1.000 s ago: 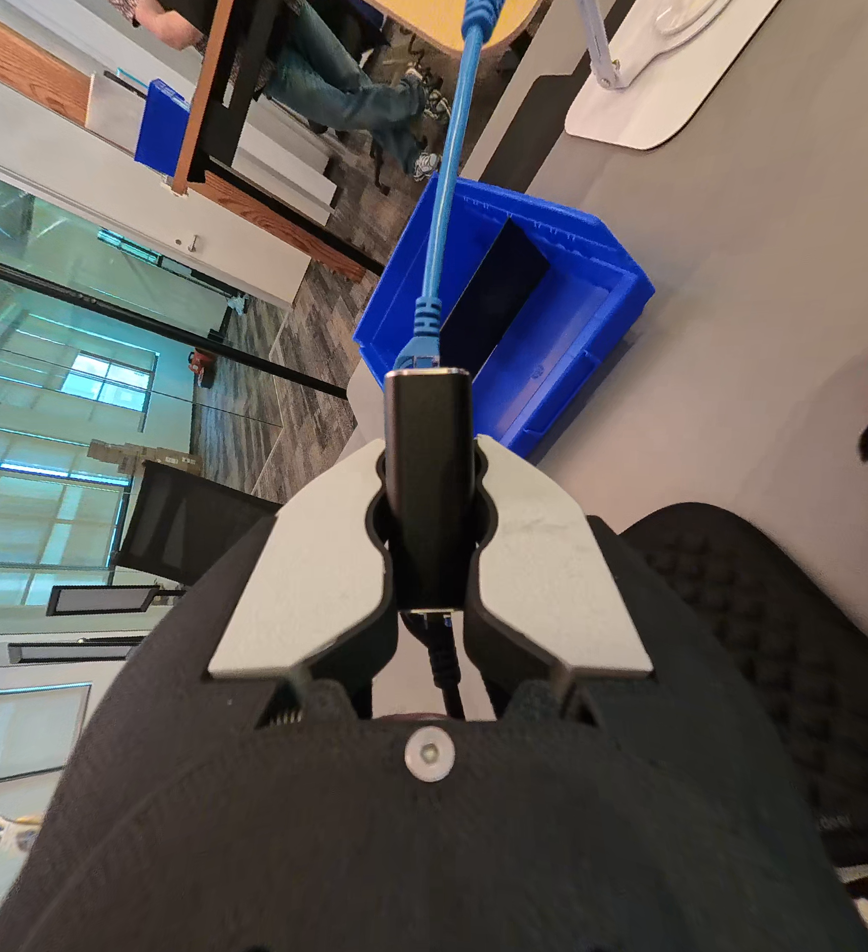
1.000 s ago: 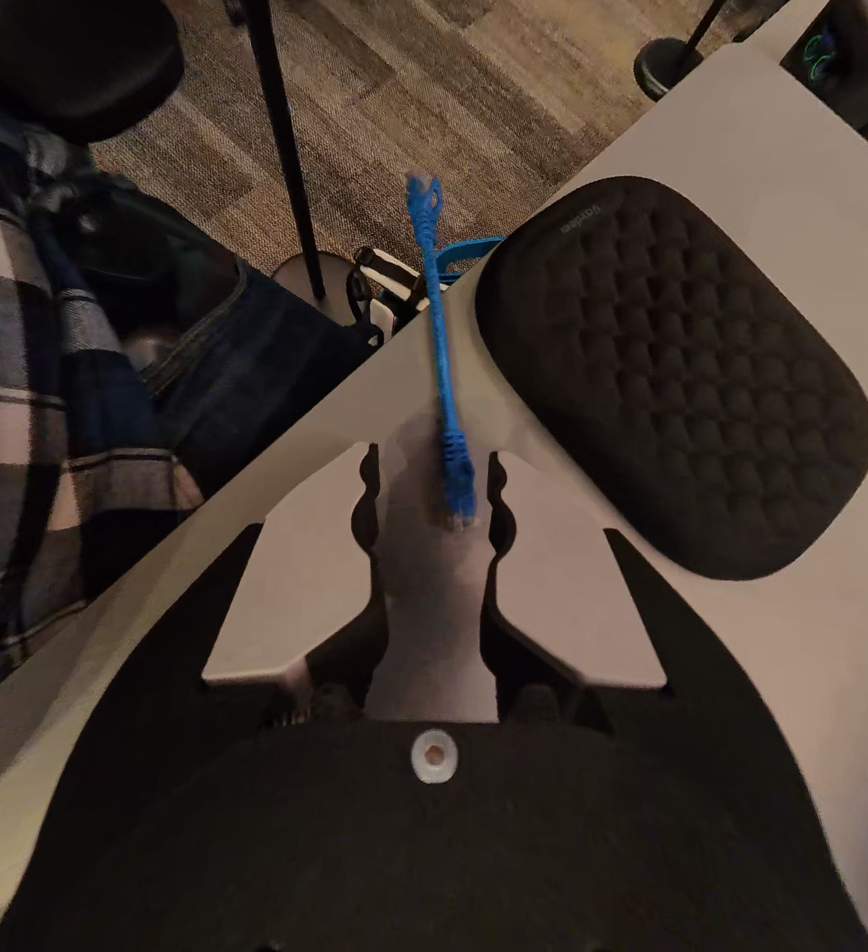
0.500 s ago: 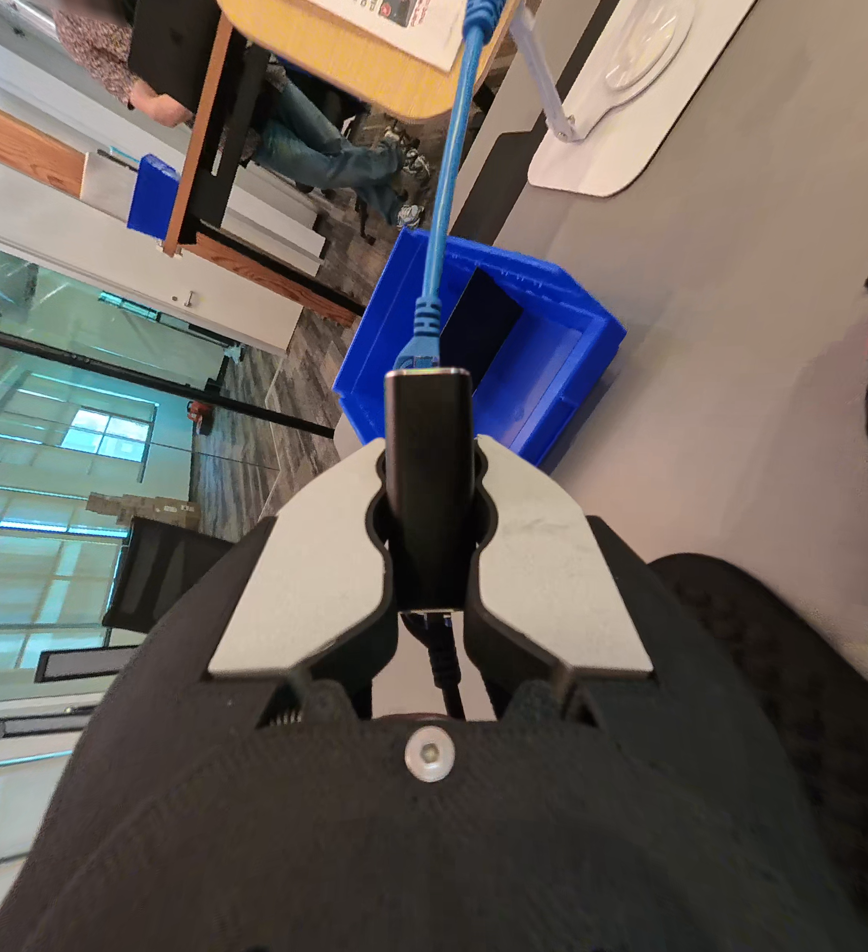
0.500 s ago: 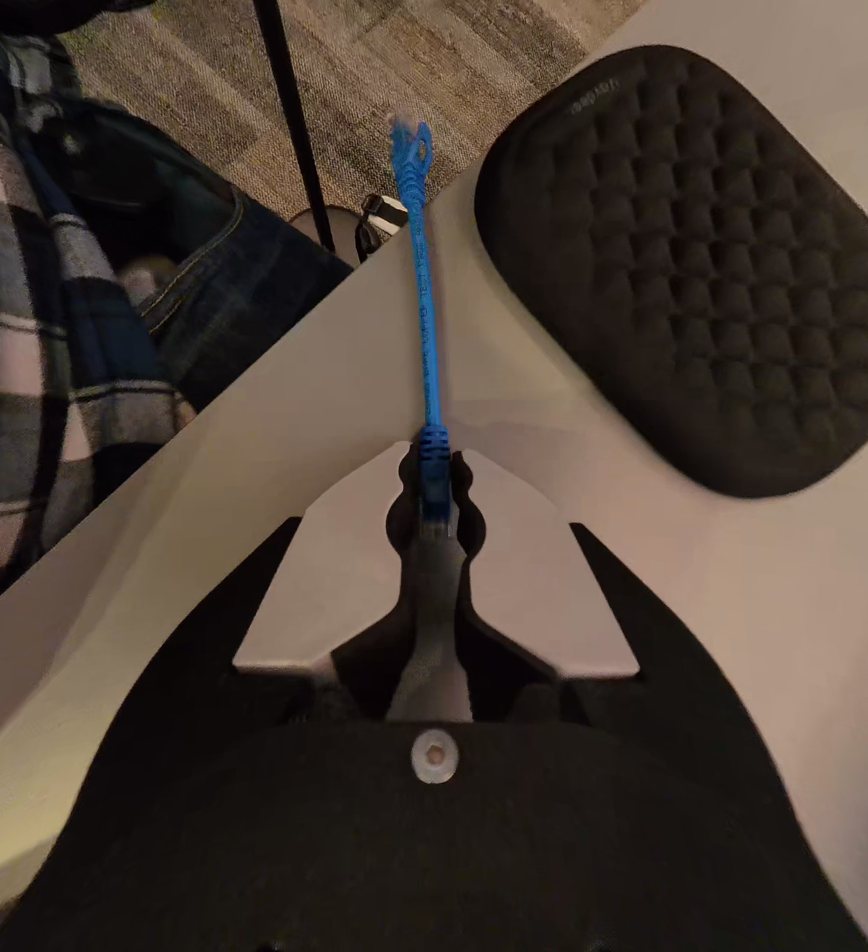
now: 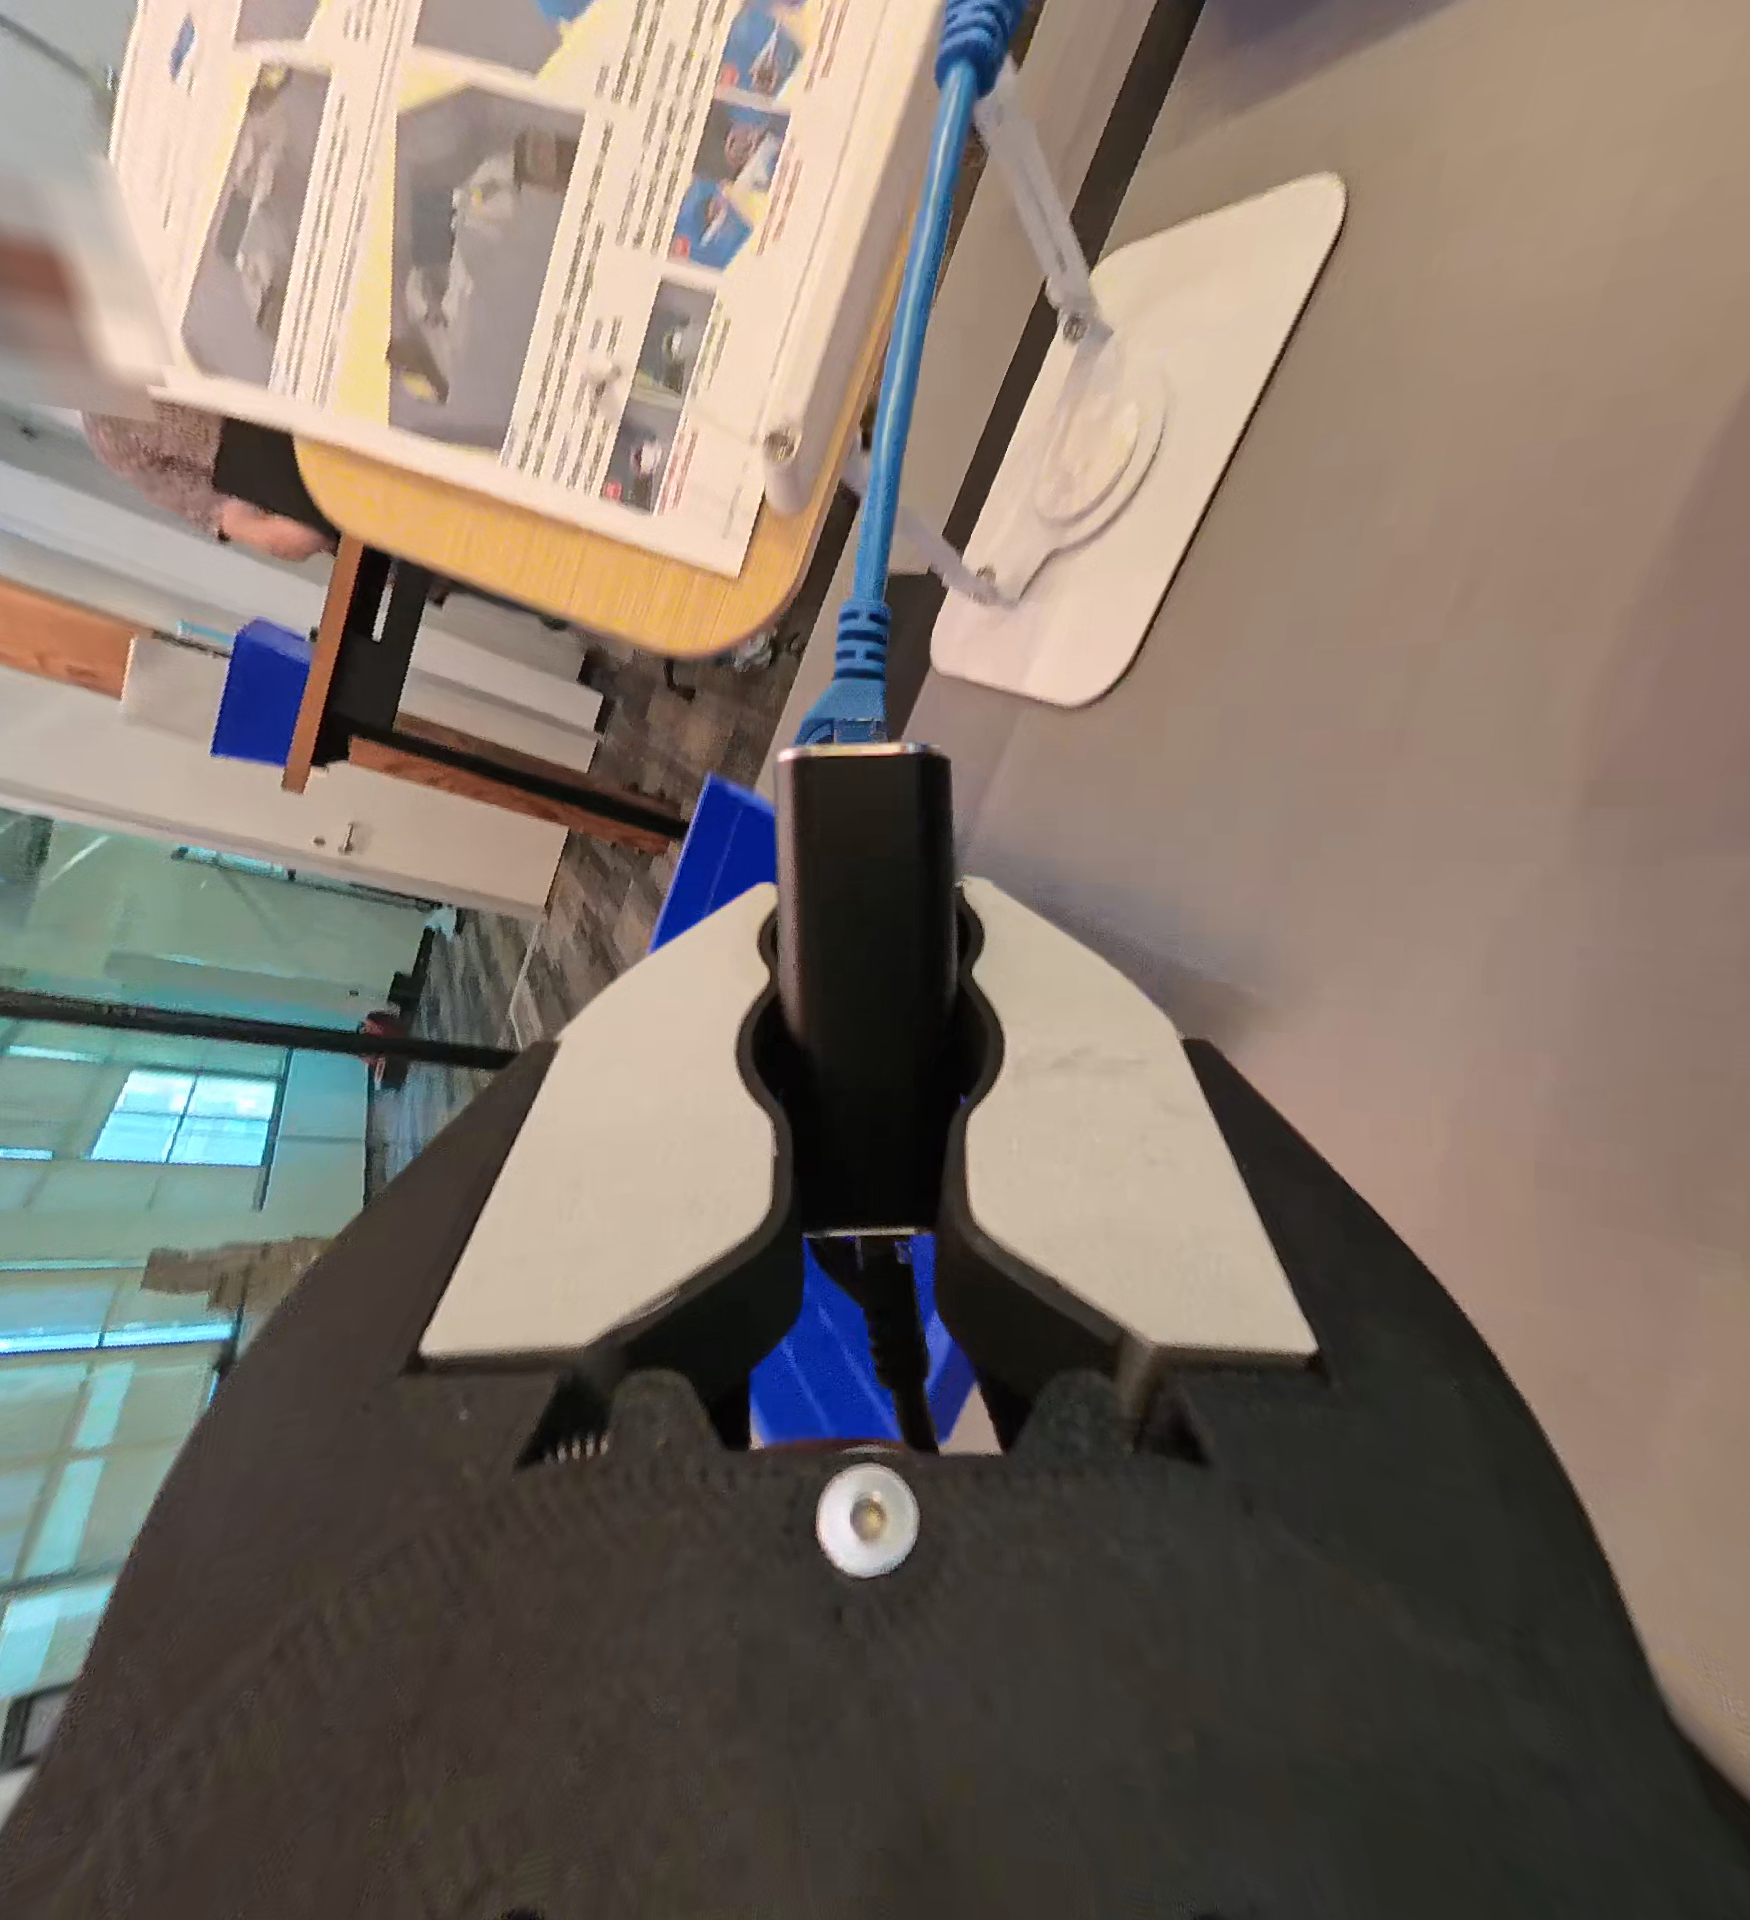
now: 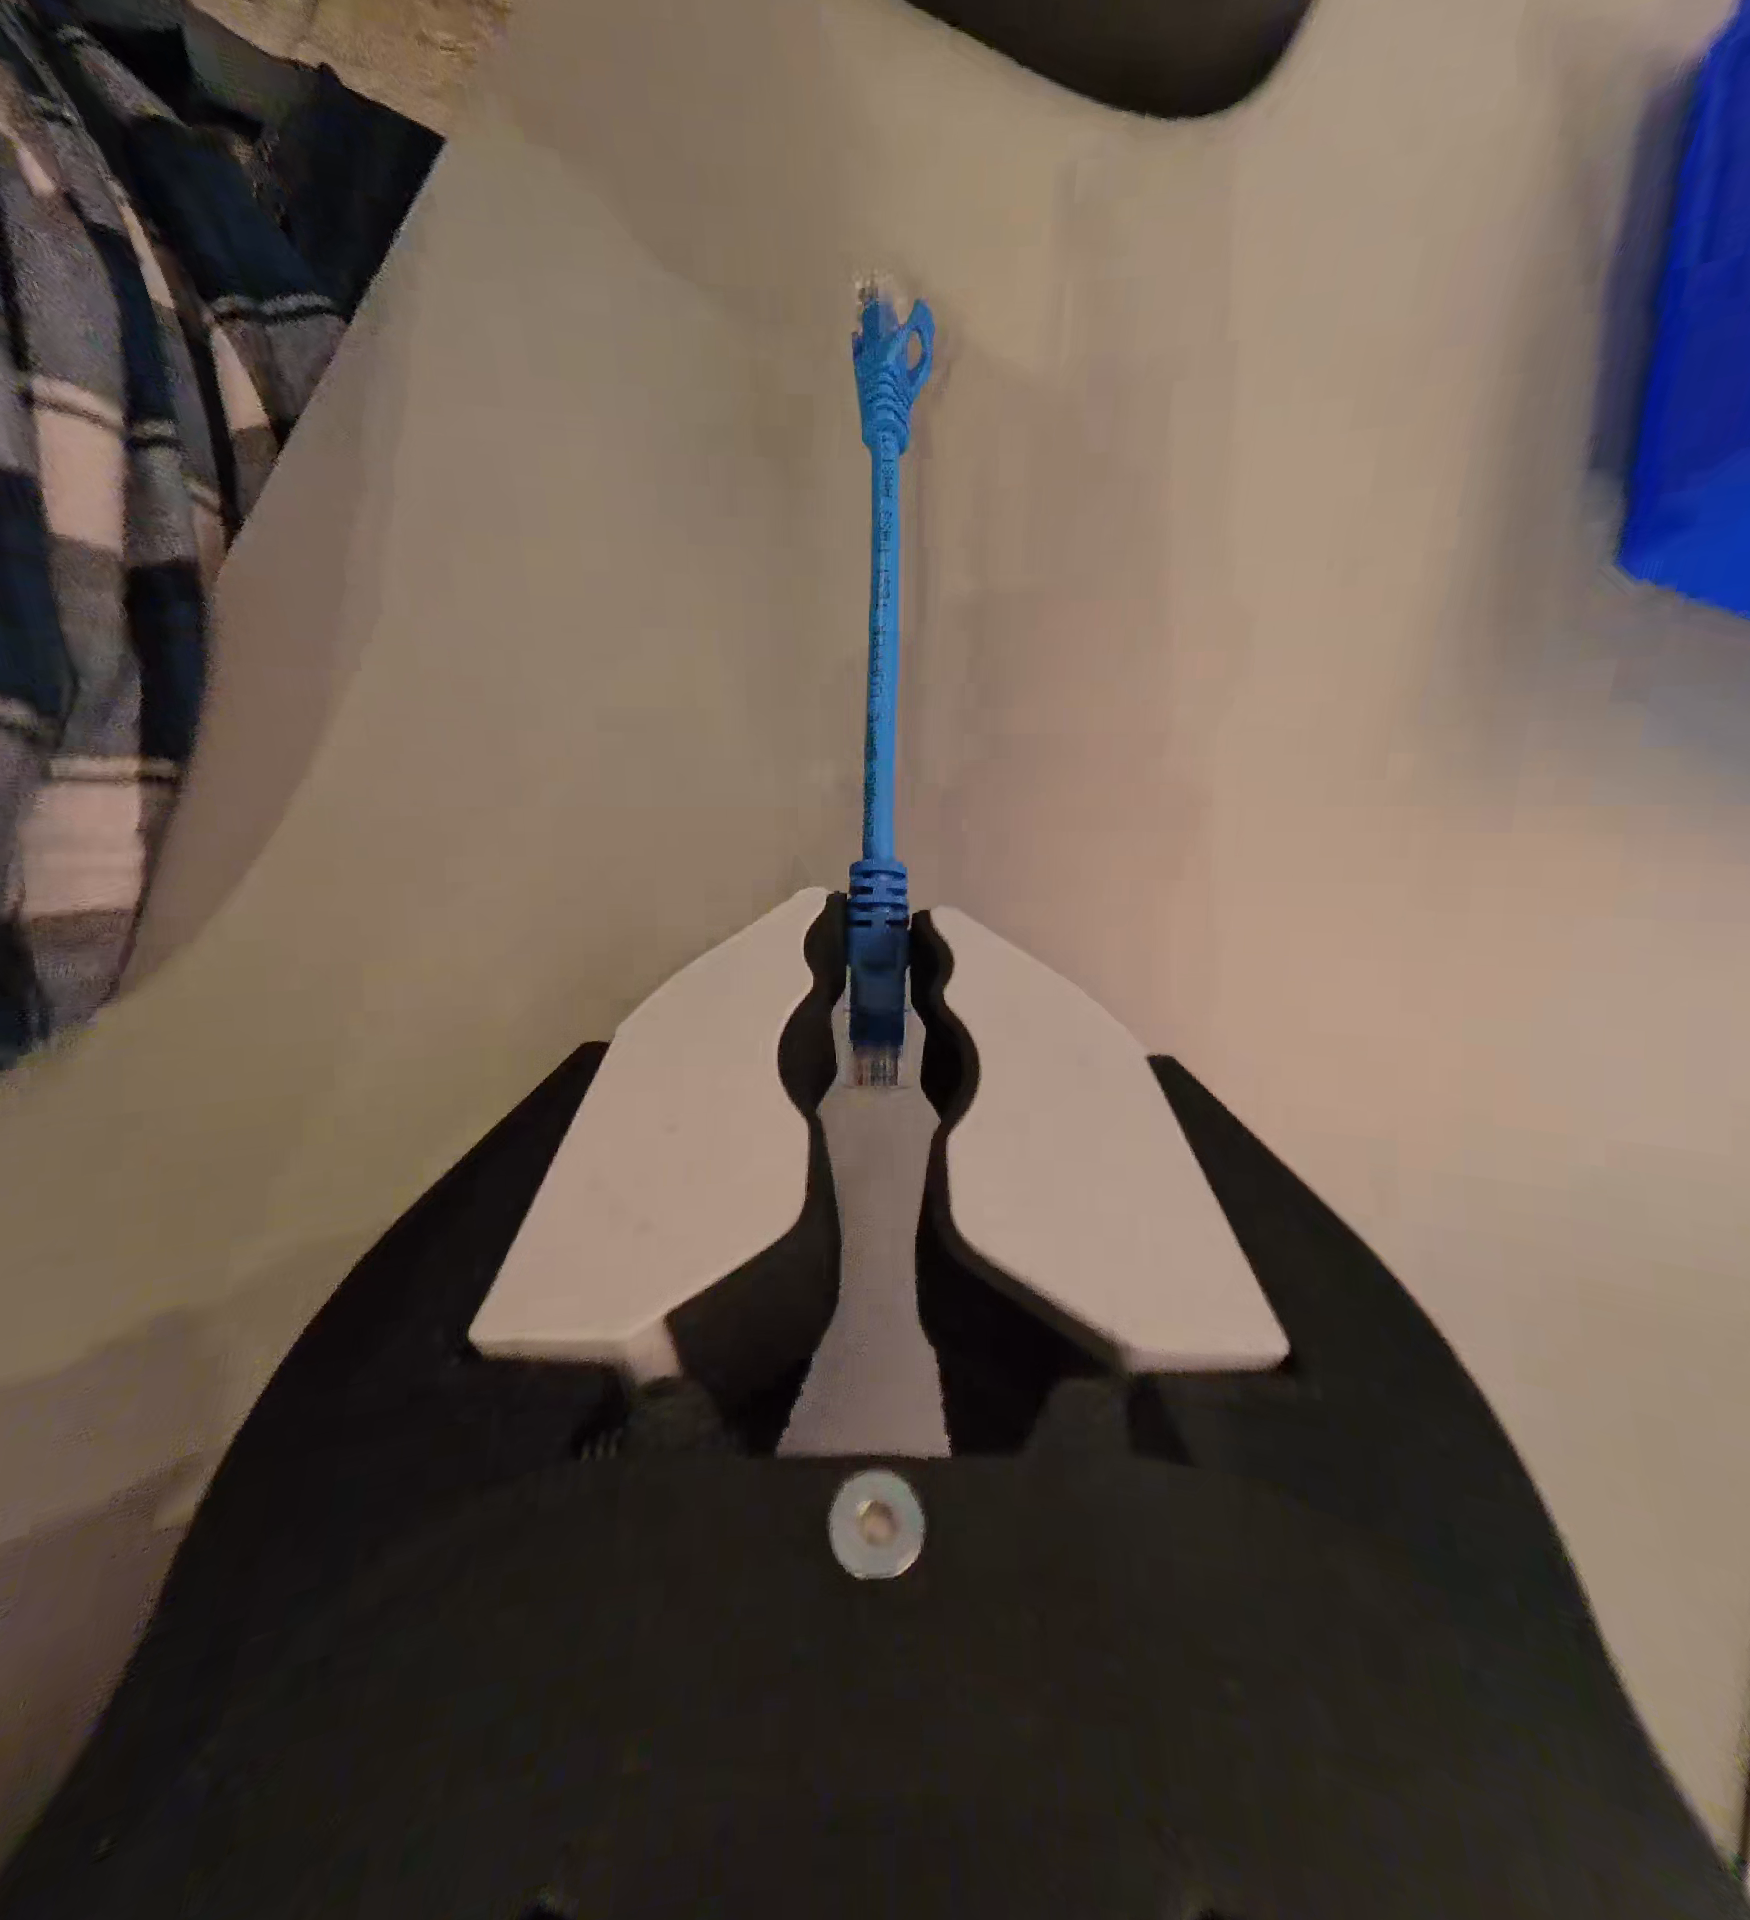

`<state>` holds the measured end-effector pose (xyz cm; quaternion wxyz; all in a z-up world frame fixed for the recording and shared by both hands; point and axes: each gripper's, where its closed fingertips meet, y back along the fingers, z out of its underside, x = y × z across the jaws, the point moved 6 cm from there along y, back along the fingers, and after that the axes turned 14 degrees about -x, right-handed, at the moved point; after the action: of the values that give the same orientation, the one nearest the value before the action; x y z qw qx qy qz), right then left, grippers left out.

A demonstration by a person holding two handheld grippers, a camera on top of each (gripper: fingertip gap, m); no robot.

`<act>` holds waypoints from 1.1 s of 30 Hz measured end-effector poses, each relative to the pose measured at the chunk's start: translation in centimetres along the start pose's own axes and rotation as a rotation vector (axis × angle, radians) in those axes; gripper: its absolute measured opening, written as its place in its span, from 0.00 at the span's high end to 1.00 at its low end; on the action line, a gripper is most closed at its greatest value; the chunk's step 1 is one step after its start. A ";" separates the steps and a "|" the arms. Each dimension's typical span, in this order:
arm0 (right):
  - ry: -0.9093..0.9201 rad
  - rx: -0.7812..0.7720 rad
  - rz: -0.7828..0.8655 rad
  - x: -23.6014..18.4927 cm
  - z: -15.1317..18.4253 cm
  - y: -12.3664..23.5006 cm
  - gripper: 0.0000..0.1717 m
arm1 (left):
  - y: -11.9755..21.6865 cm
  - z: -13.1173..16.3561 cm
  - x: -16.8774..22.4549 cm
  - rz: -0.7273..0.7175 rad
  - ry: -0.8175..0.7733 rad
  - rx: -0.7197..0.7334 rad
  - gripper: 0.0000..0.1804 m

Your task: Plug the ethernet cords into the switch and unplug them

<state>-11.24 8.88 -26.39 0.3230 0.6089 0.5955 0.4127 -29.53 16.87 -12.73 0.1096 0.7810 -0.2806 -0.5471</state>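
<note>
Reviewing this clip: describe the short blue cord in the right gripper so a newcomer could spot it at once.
Start at the pale tabletop in the right wrist view, then the right gripper low in the middle. Clamped there by one plug is the short blue ethernet cord, running straight away over the table. Unlike the longer blue cable plugged into the black adapter in the left gripper, its far plug hangs free.

Two blue ethernet cords [image 6: 883, 623] [image 5: 902, 343], one black switch [image 5: 866, 987], one blue bin [image 6: 1744, 343].
</note>
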 end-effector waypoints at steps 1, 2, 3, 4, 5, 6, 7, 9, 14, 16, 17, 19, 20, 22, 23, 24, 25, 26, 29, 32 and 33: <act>-0.025 0.000 0.023 -0.1 1.1 1.0 0.93 | -0.4 -0.9 0.1 0.004 -0.010 0.018 0.85; -0.054 0.002 0.044 -0.3 2.3 2.1 0.93 | -0.8 -1.8 0.2 0.008 -0.020 0.033 0.85; -0.084 0.007 0.067 -0.4 3.5 3.3 0.93 | -1.2 -2.7 0.3 0.010 -0.034 0.047 0.85; -0.114 0.011 0.090 -0.5 4.8 4.5 0.93 | -1.6 -3.6 0.4 0.008 -0.048 0.063 0.85; -0.146 0.009 0.115 -0.6 6.1 5.8 0.93 | -1.9 -4.5 0.5 0.009 -0.059 0.079 0.85; -0.177 0.004 0.145 -0.7 7.4 7.1 0.93 | -2.3 -5.4 0.6 0.018 -0.071 0.093 0.85; -0.208 -0.003 0.180 -0.8 8.8 8.6 0.93 | -2.7 -6.2 0.7 0.021 -0.085 0.108 0.85; -0.270 0.001 0.248 -0.9 11.4 12.1 0.93 | -3.4 -7.9 0.8 0.023 -0.113 0.132 0.85; -0.414 -0.057 0.487 -0.4 18.5 22.2 0.93 | -5.0 -11.9 0.9 0.025 -0.161 0.201 0.85; -0.471 -0.101 0.566 -0.1 21.7 25.5 0.93 | -5.6 -13.2 0.8 0.009 -0.179 0.212 0.85; -0.502 -0.119 0.594 0.1 23.3 26.7 0.93 | -5.9 -13.8 0.7 0.009 -0.181 0.223 0.85; -0.563 -0.140 0.629 0.6 26.5 28.5 0.93 | -6.3 -14.8 0.5 0.009 -0.184 0.241 0.85; -0.591 -0.147 0.637 0.8 27.9 29.0 0.93 | -6.5 -15.2 0.5 0.007 -0.189 0.245 0.86; -0.640 -0.166 0.642 1.4 30.5 29.5 0.93 | -7.0 -16.0 0.5 0.000 -0.206 0.251 0.85; -0.666 -0.183 0.640 1.7 31.8 29.5 0.93 | -7.2 -16.4 0.6 0.000 -0.217 0.254 0.86; -0.690 -0.204 0.637 1.9 33.1 29.4 0.93 | -7.4 -16.8 0.6 -0.002 -0.226 0.261 0.85; -0.707 -0.220 0.635 2.2 34.2 29.2 0.93 | -7.5 -17.2 0.7 -0.002 -0.234 0.273 0.85; -0.726 -0.234 0.623 2.5 35.2 28.9 0.93 | -7.6 -17.6 0.9 -0.003 -0.241 0.279 0.85; -0.767 -0.295 0.581 3.3 37.6 27.2 0.93 | -8.2 -18.5 1.3 -0.012 -0.255 0.284 0.85; -0.780 -0.359 0.544 4.2 39.1 25.2 0.93 | -8.7 -19.1 1.9 -0.001 -0.259 0.294 0.86; -0.778 -0.380 0.531 4.4 39.5 24.6 0.93 | -8.9 -19.2 2.1 0.003 -0.264 0.294 0.86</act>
<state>34.83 15.10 -21.92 0.5098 0.7784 0.1703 0.3242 -8.63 20.34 -11.41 -0.0425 0.7095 -0.3706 -0.5979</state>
